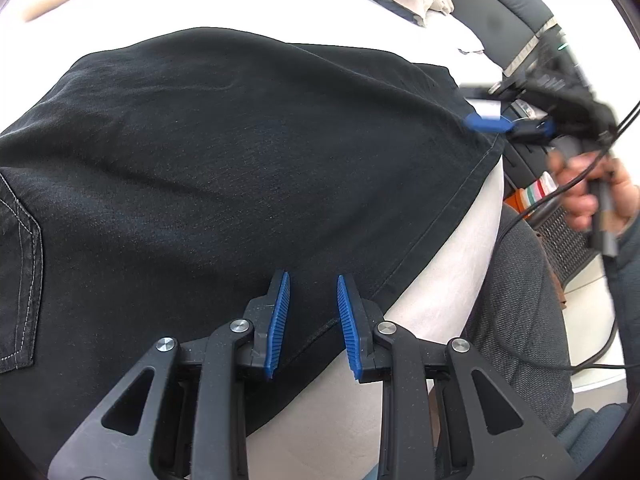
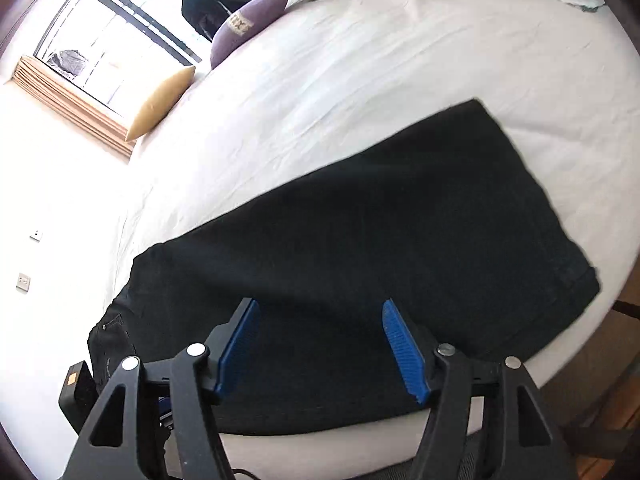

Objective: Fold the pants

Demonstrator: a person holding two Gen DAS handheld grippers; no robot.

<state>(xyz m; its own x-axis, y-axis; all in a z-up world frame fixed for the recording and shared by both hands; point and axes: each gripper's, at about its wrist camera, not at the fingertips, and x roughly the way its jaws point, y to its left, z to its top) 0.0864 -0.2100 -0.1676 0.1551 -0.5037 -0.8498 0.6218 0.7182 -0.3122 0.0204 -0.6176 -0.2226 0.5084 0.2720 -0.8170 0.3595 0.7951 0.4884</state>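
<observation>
Black pants (image 2: 360,264) are laid flat on a white bed sheet (image 2: 360,72), filling the middle of both views. The left gripper (image 1: 312,324) is held over the hem edge at 6 o'clock, jaws spread and nothing gripped. The right gripper (image 2: 322,346) is held above the fabric, jaws wide apart. Yellow (image 2: 160,104) and purple (image 2: 248,20) pillows are seen at 10 and 11 o'clock.

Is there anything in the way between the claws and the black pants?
Nothing visible is. The left claw hangs open right over the pants near their hem, and the right claw is open above them too. Only white bedsheet lies around them.
</observation>
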